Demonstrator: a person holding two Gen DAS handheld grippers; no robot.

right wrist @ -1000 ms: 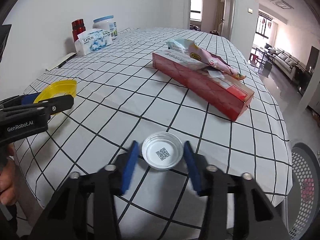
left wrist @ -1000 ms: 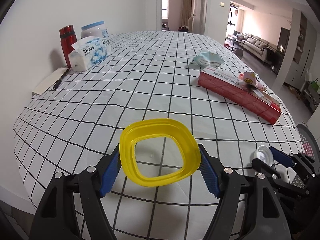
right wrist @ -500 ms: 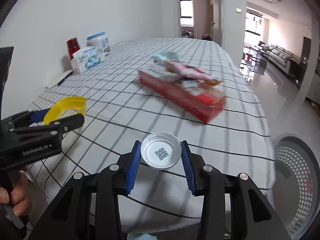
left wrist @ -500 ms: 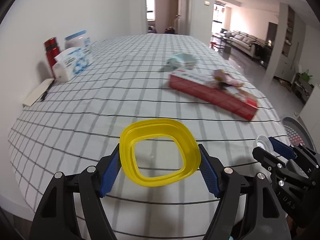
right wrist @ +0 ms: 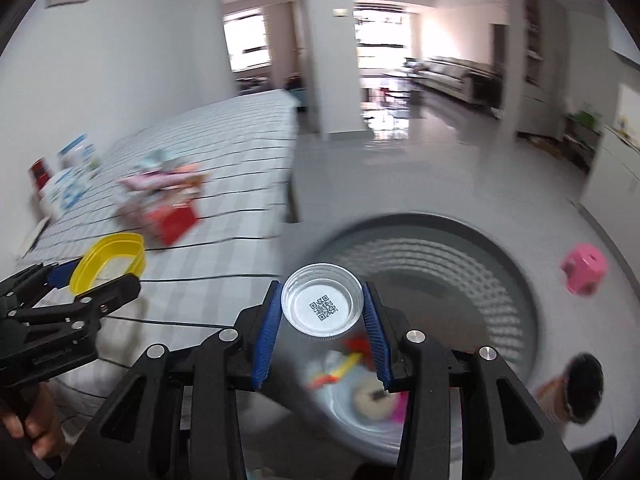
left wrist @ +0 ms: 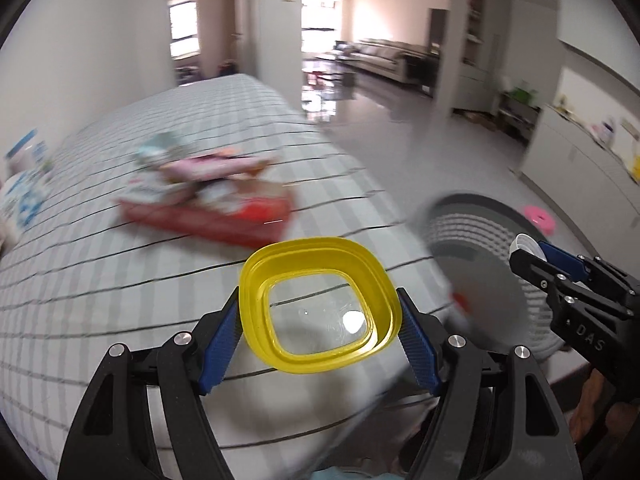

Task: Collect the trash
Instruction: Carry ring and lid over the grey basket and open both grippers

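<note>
My left gripper (left wrist: 320, 320) is shut on a yellow square lid (left wrist: 318, 306) with a clear middle, held over the table's right edge. The same yellow lid (right wrist: 110, 260) shows at the left of the right wrist view. My right gripper (right wrist: 322, 316) is shut on a small white cap (right wrist: 322, 306) with a QR code inside. It hangs above the open grey mesh bin (right wrist: 480, 264), which holds several scraps. In the left wrist view the bin (left wrist: 476, 240) stands on the floor just past the table edge, with the right gripper (left wrist: 536, 252) over it.
The checked tablecloth (left wrist: 120, 280) carries a red box (left wrist: 208, 216) with wrappers piled on top and a tissue pack (left wrist: 20, 200) by the wall. A pink stool (right wrist: 584, 268) stands on the floor beyond the bin. A dark-haired head (right wrist: 580, 388) shows low right.
Both grippers swung right, off the table toward the bin, each keeping its lid. The right one now hangs over the bin's opening; the views are blurred by the motion.
</note>
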